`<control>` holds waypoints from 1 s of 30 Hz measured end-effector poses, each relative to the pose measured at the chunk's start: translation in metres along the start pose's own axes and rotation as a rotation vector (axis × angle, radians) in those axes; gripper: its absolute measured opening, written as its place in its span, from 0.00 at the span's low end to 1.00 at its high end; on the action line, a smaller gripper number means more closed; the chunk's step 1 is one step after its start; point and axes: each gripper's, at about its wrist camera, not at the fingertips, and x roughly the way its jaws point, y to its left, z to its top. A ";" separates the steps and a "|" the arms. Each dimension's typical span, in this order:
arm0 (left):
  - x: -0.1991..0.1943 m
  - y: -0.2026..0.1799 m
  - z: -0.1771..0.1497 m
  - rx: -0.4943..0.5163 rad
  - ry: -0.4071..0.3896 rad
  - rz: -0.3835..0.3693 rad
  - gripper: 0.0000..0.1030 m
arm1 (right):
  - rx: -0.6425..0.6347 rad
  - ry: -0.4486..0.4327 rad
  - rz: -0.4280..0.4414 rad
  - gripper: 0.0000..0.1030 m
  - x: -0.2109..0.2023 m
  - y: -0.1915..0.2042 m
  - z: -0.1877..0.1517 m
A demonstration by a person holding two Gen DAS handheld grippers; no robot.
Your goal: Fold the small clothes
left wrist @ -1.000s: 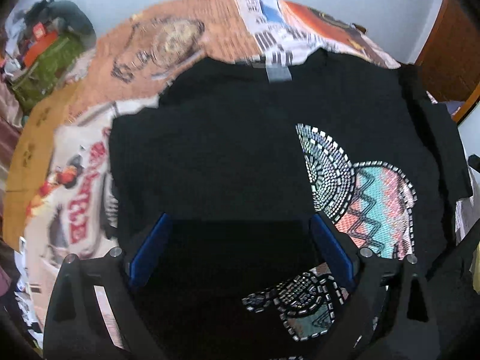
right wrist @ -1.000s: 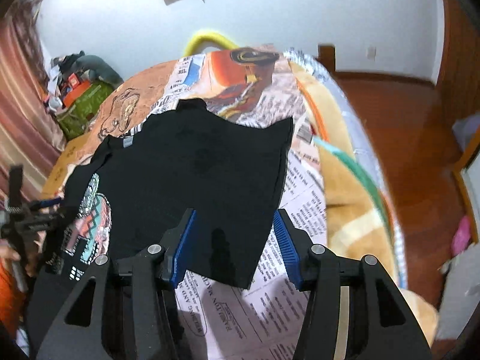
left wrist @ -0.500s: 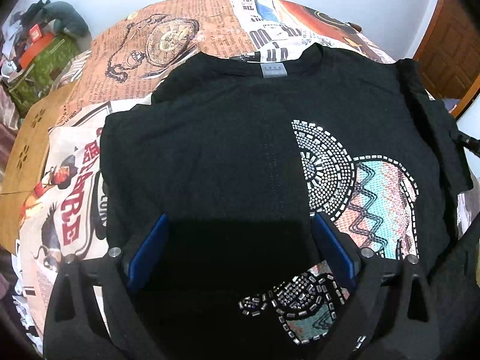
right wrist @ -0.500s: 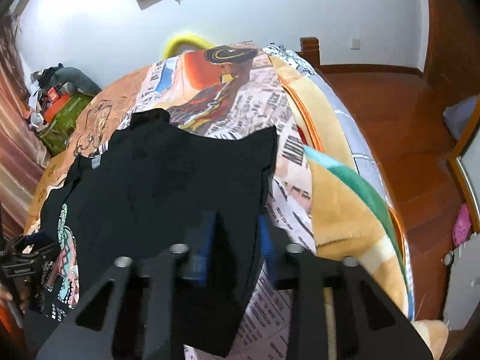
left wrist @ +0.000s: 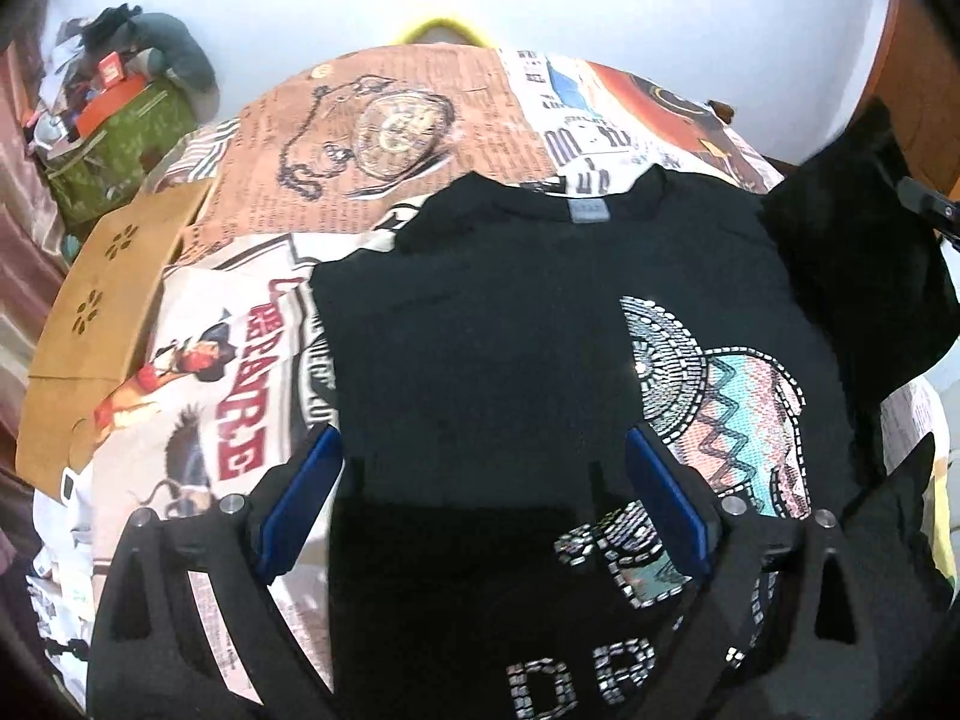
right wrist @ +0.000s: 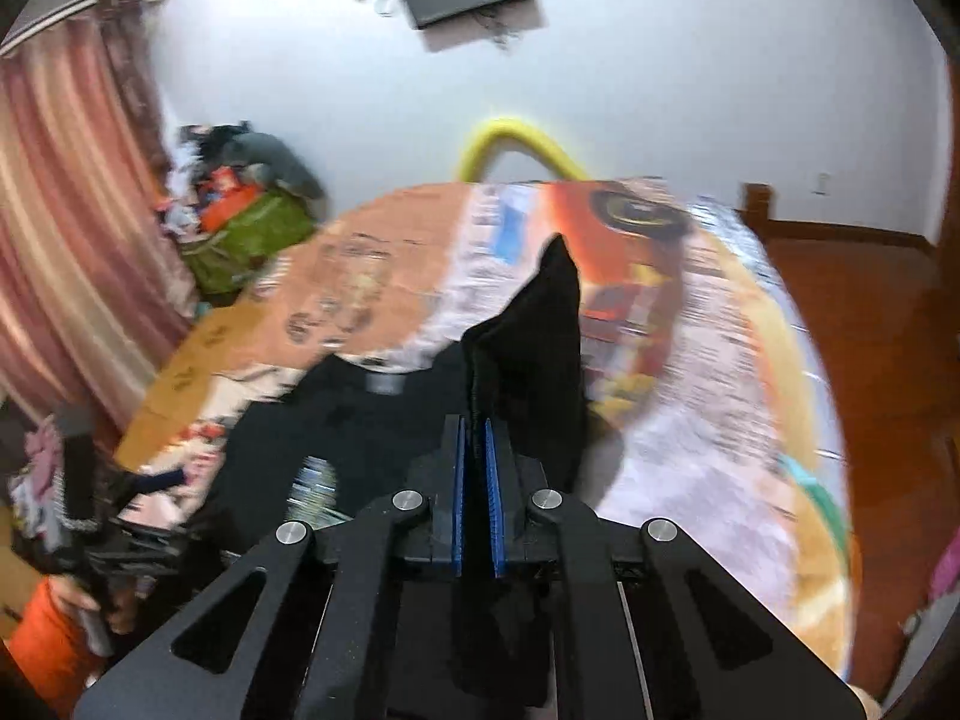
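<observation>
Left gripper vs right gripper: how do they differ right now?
Jaws: the left gripper stands wide open; the right gripper is shut.
Load: the left gripper holds nothing, hovering above the black T-shirt; the right gripper pinches the shirt's edge, lifting it into a peak.
Shared: black frames, blue pads.

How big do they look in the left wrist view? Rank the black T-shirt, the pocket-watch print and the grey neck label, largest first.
1. black T-shirt
2. pocket-watch print
3. grey neck label

The gaps are clear.
</observation>
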 end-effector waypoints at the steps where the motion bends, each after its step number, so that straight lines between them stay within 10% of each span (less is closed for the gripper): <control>1: -0.001 0.004 -0.001 -0.007 0.003 0.002 0.93 | -0.017 0.008 0.011 0.06 0.007 0.011 0.001; 12: -0.018 0.014 0.000 -0.029 -0.010 0.009 0.93 | -0.125 0.154 0.076 0.20 0.063 0.071 -0.022; 16: -0.015 0.002 0.010 -0.020 -0.011 -0.016 0.93 | -0.110 0.091 0.051 0.36 0.040 0.054 -0.018; 30: 0.067 -0.100 0.067 0.043 0.090 -0.162 0.71 | -0.098 0.140 -0.165 0.42 0.030 -0.044 -0.027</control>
